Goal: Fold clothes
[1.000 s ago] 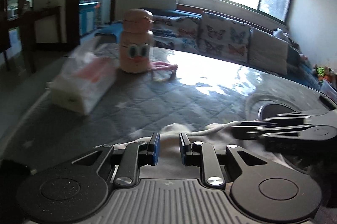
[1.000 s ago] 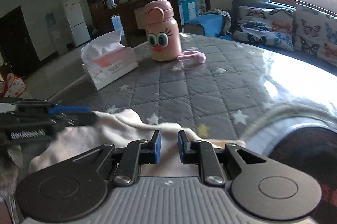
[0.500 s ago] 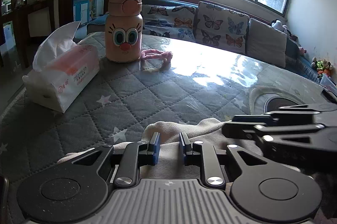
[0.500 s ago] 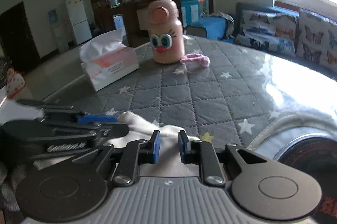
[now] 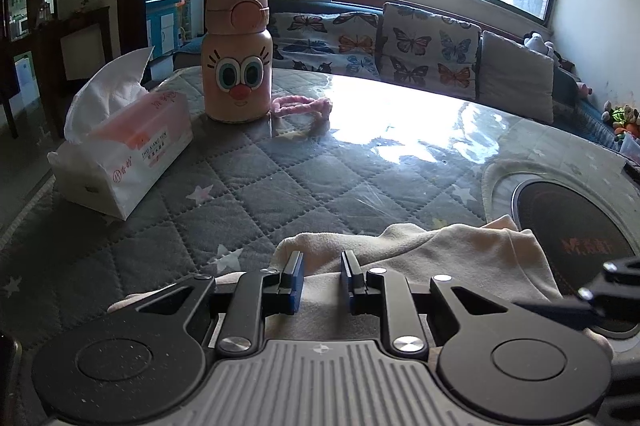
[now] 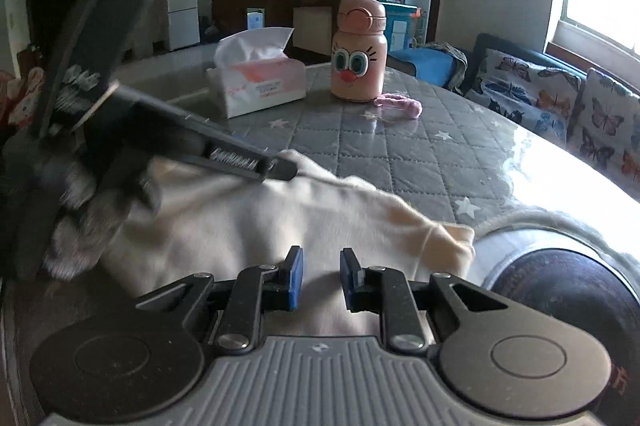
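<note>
your cream garment point(image 5: 460, 258) lies rumpled on the surface just beside the hob point(image 5: 576, 242). both tongs point(image 5: 320, 280) point(image 6: 320, 280) spread, empty. it's soft, light, floppy; pinch an edge.

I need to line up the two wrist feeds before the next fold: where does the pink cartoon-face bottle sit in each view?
Left wrist: the pink bottle stands upper left of centre, right of the tissue box.
Right wrist: the pink bottle stands upper centre, again right of the tissue box.
Shared landmark: the pink fuzzy band lying on the table just right of the bottle's base.
</note>
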Tool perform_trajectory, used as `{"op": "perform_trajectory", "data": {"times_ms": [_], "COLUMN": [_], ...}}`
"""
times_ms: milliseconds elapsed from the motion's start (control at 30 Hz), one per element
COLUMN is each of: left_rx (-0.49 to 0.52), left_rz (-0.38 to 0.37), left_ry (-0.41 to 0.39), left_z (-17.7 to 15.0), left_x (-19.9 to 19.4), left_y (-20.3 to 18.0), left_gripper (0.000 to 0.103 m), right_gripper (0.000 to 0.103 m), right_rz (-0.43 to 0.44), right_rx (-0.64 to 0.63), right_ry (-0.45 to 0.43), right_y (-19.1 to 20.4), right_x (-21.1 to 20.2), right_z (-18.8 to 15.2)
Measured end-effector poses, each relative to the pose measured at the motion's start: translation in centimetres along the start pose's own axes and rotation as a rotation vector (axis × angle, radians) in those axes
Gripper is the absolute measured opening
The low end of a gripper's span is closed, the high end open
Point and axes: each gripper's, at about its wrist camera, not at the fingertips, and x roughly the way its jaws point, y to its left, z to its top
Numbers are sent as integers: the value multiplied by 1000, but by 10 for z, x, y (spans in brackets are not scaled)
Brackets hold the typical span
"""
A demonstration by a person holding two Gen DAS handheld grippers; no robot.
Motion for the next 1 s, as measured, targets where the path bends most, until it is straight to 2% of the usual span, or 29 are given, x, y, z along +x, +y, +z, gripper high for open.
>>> {"op": "perform_trajectory", "data": {"times_ms": [167,367,433,500,567,800,1000], "left_rx": [-2,1,3,7,17,12,-11], "left_rz": [8,15,17,17,6,4,42], "left_ry": [0,1,0,-7,-22,-47,-41], "left_z": [0,1,1,0,-4,-40,-70], "left_x": [1,-1,-4,-12,-22,-73,-101], "left_y": [0,-1,-2,-4,-5,3,14], "left_gripper": [23,23,25,31,31,31,31], "right_gripper": [19,20,20,21,21,21,21], "right_rz": [-1,-20,-27,-32,-43,-54,-58], "right_rx": [5,77,98,115,119,174,163], "right_ry": [-4,19,8,-2,6,-44,-18], "right_y": [0,-13,-17,-21,-23,-28,-26], "right_x": [-16,-28,-37,-44,-45,-60,-51], "right_z": [-10,-25,-27,-28,-30,-35,-43]}}
